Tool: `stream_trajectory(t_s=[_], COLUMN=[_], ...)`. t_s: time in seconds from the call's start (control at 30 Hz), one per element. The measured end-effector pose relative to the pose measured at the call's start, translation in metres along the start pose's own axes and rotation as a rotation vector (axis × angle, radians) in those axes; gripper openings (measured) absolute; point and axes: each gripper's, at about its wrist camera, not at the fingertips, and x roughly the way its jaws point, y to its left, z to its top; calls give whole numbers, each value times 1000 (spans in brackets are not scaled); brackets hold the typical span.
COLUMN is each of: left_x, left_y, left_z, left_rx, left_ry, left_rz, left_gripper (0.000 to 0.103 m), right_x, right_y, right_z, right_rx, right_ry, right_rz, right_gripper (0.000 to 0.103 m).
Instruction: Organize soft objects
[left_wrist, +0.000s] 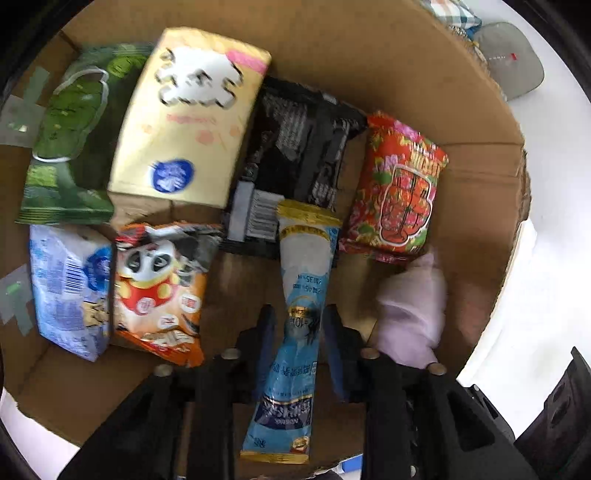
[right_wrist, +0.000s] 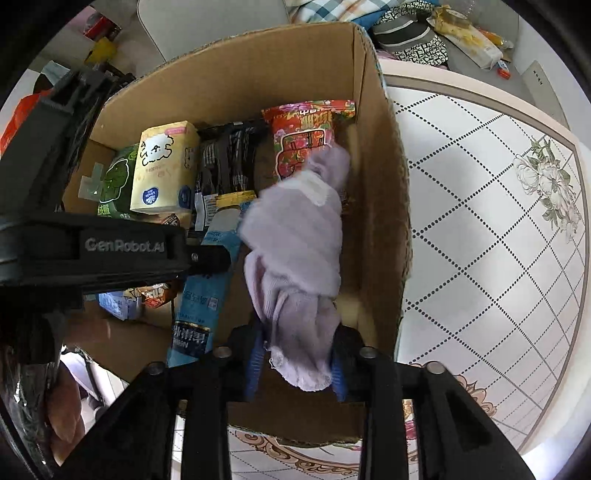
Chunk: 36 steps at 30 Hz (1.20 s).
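Clamped between the blue pads of the right claw (right_wrist: 298, 363): a rolled lilac sock (right_wrist: 295, 254), pinched at its cuff end, hanging over the right side of the cardboard box (right_wrist: 384, 206), its far end draped across the lower part of the red floral snack packet (right_wrist: 306, 136). Gripped in the left claw (left_wrist: 300, 332), narrow around the waist of it: a long blue sachet (left_wrist: 295, 295) with a gold-edged top, pointing into the middle of the box, its top overlapping the black packet (left_wrist: 295, 155). Just right of that claw, blurred, the same lilac sock again. Further out, lining the box floor: orange panda snack bag (left_wrist: 159, 291) and pale blue tissue pack (left_wrist: 70, 288) side by side at near left, touching; behind them a cream tissue pack (left_wrist: 184, 118) partly lying over a green wet-wipe pack (left_wrist: 70, 136); red floral packet against the right wall. Beyond the box rim, a grey cap (left_wrist: 511, 59) and checked cloth (left_wrist: 454, 11) at the far corner. Under the box, a white counter (right_wrist: 480, 229) with dotted diamond lines and a flower print.
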Motion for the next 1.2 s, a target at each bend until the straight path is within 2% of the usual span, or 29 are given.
stream_trajectory(t_s=[0.13, 0.17, 0.23, 0.27, 0.33, 0.4, 0.43, 0.47, 0.5, 0.57, 0.6, 0.67, 0.77, 1.03, 1.2], left_x=[-21, -29, -42, -49, -59, -70, -77, -82, -86, -89, -94, -89, -93, -115, -124], left_y=[1, -1, -3, -3, -2, 1, 1, 2, 4, 8, 11, 6, 6, 5, 9], left_z=[-5, -7, -13, -17, -27, -39, -49, -56, -62, -69, -78, -71, -81, -112, -123], left_rx=[39, 55, 87, 105, 135, 166, 181, 192, 205, 215, 218, 216, 212, 198, 183], left_ry=[-44, -68, -111, -136, -179, -226, -258, -282, -305, -335, -358, -383, -434, -531, -550], left_rz=[33, 50, 87, 104, 147, 186, 216, 234, 251, 266, 265, 270, 296, 286, 289], left_gripper=[43, 51, 65, 67, 83, 92, 93, 96, 100, 101, 101, 102, 102, 102, 102], right_x=[-5, -9, -14, -16, -21, -25, -28, -30, -33, -41, -45, -51, -60, -87, -103], right_y=[0, 1, 1, 1, 2, 3, 5, 6, 6, 8, 9, 9, 10, 15, 14], right_z=[-1, -2, -3, -4, -8, -11, -14, -17, -19, -26, -30, -36, -46, -61, -65], right_rx=[0, 2, 5, 8, 8, 3, -3, -7, -10, -17, -22, -22, -19, -28, -21], right_ry=[-2, -9, -19, -19, -23, -29, -34, -38, -42, -57, -64, -77, -98, -171, -204], right_rz=[8, 6, 8, 12, 16, 9, 1, -4, -11, -20, -24, -29, -43, -79, -81], right_gripper=[55, 59, 60, 60, 63, 68, 68, 71, 81, 93, 94, 95, 103, 103, 103])
